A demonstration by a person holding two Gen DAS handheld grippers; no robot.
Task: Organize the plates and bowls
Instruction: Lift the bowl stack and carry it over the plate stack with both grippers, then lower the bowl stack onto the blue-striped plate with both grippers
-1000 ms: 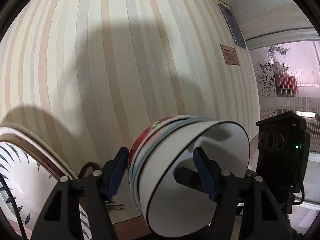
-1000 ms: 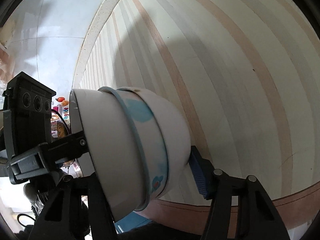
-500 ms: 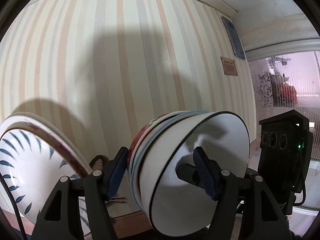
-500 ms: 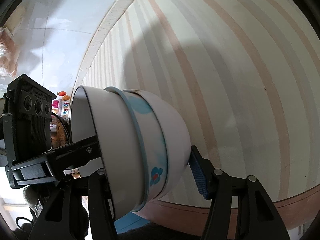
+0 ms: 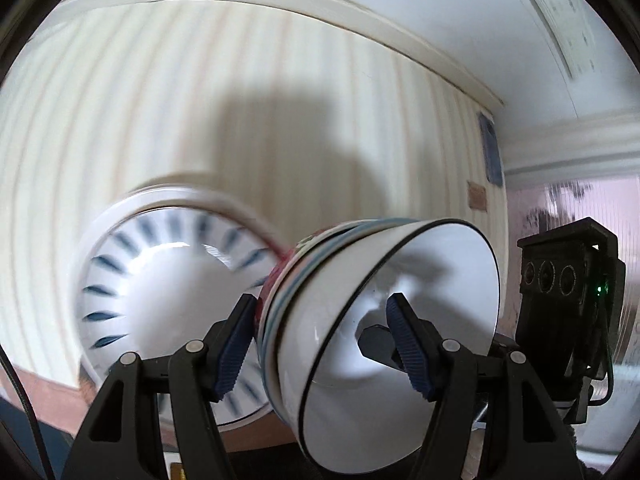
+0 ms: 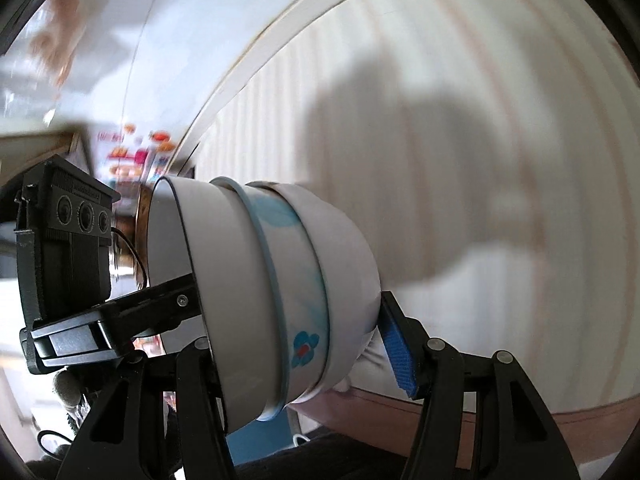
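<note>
together, both hand-held grippers pinch one nested bowl stack (image 5: pixel 384 332) at centre frame: the left hand-held gripper (image 5: pixel 320 348) clamps its wall, and the right hand-held gripper (image 6: pixel 296 344) spans it base to rim. a blurred leaf-patterned plate (image 5: pixel 160 304) shows at lower left.

A stack of 3 nested bowls (image 5: pixel 384 320) lies tipped on its side in mid-air, its open mouth facing right in the left wrist view; the inner bowl (image 6: pixel 188 280) is plain white with a thin dark rim, the middle bowl (image 6: pixel 296 300) has a blue rim and a small blue flower, and the outer bowl (image 6: pixel 348 272) is white on that side. Behind the stack stands a blurred white plate (image 5: pixel 160 300) with dark blue leaf marks around its well, tilted on edge
</note>
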